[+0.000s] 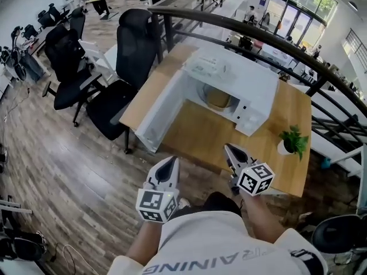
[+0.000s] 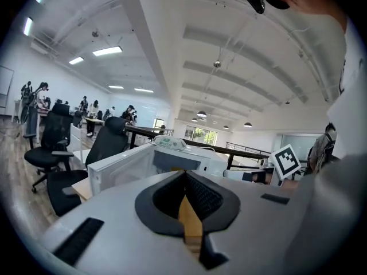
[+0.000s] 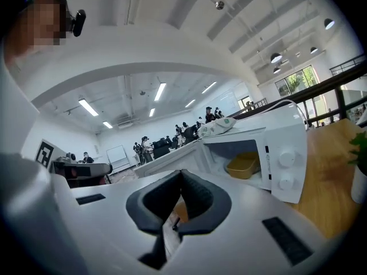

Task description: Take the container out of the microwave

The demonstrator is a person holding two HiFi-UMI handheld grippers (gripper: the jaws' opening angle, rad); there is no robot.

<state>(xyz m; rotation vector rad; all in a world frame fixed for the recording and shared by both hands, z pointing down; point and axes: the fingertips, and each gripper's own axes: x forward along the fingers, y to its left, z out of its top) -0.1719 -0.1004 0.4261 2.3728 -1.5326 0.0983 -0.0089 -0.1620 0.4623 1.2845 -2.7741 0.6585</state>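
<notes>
While the microwave [image 1: 229, 73] stands with its door [image 1: 163, 107] swung wide to the left, we can see the container [image 1: 218, 98] resting inside the cavity, on its floor. It is a shallow tub, tan to mustard yellow, with rounded corners and a plain rim, and we make out no lid on it. From the right gripper view the container [image 3: 243, 165] sits toward the right of the opening, just beside the control panel.

We count one container, one white microwave [image 3: 281, 148] with two round knobs [image 3: 285, 159] set one above the other on its panel, and one flat white item with green print [image 1: 209, 67] lying on its roof. One small potted plant [image 1: 293, 140] in a white pot stands on the wooden worktop [image 1: 200, 136], to the right of the microwave and apart from it. Two black office chairs [image 1: 135, 42] stand to the left of the worktop.

We hold two claws at the near edge of the worktop, well apart from the microwave. The left claw [image 1: 170, 160] is clenched with nothing in it, its tips meeting. The right claw [image 1: 229, 148] is likewise clenched and holds nothing. Each carries one marker cube.
</notes>
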